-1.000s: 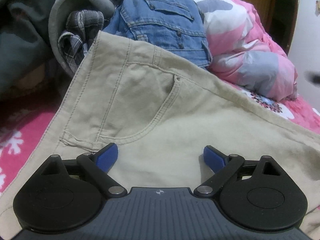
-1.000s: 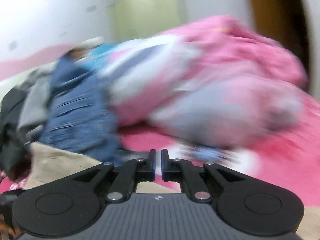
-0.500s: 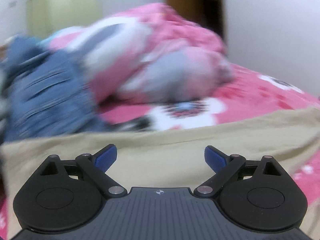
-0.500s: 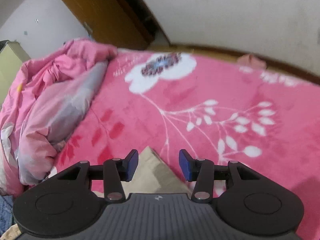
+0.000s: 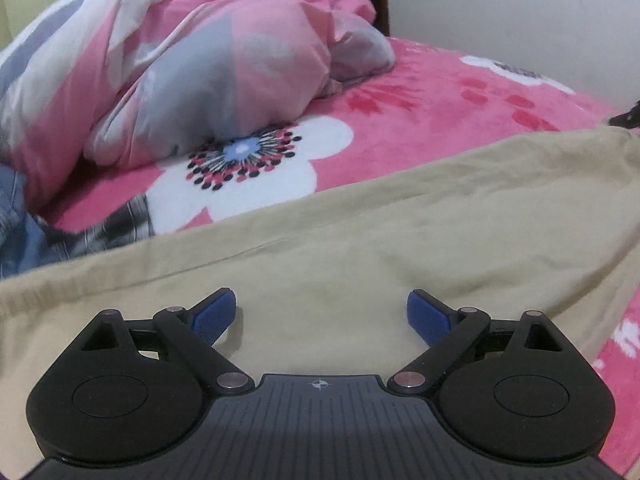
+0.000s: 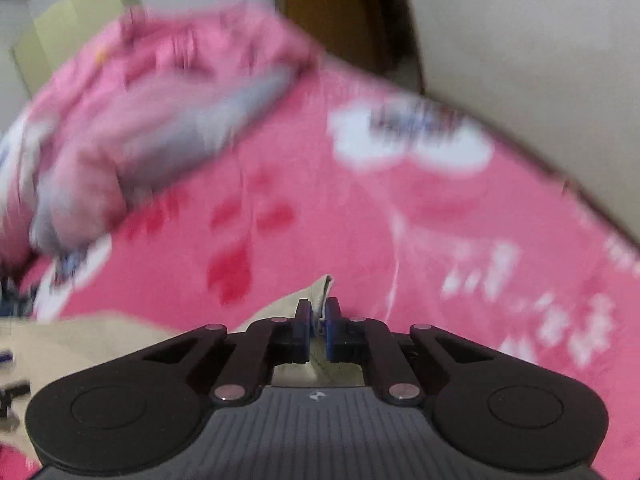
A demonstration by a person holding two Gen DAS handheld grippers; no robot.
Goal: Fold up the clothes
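Across the near part of the bed (image 5: 440,120) lie the khaki trousers (image 5: 360,248): with the right tongs (image 6: 317,322) pinching their corner and the left tongs (image 5: 322,314) spread empty above the cloth, I'd keep that edge taut.

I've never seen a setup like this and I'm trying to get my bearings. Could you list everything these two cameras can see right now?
Khaki trousers: one, beige, spread on the bed under the left gripper; one corner pinched by the right gripper.
Bed cover: one, pink with white flowers, under everything.
Duvet: one, pink, grey and white, bunched at the back left.
Jeans: one, blue, far left edge, mostly cut off.
Checked garment: one, black and white, left, beside the jeans.
Wall: pale, behind the bed.
Wooden door: one, brown, blurred, back of room.
Left gripper: black, blue pads, open over the trousers.
Right gripper: black, blue pads, shut on the trouser corner.
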